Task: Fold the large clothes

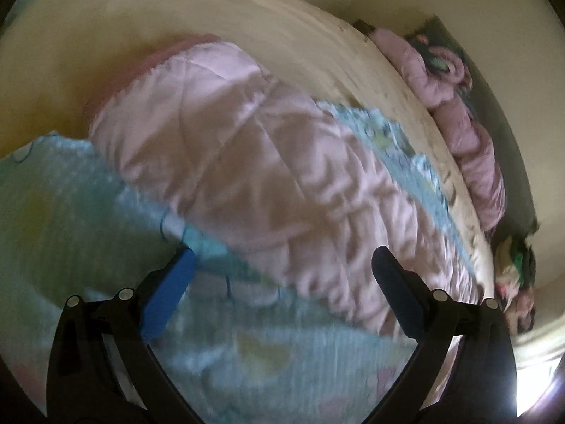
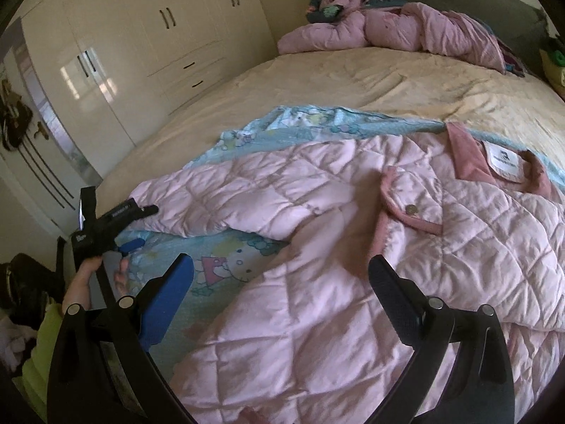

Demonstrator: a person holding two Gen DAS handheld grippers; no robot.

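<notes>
Quilted pink jacket (image 2: 317,265) lies spread on a blue cartoon-print blanket (image 2: 226,268) over the cream bed (image 2: 370,81), collar with its white label (image 2: 505,162) toward the far right. The right gripper (image 2: 280,268) hovers above the jacket's middle, jaws wide apart, gripping nothing. The left gripper (image 2: 139,226), seen at the bed's left edge beside the sleeve end, is likewise spread and empty; its own view is blurred. Bare bedspread stretches beyond the jacket up to a second, crumpled pink garment (image 2: 395,31) by the headboard. A wardrobe (image 2: 123,53) stands left.
</notes>
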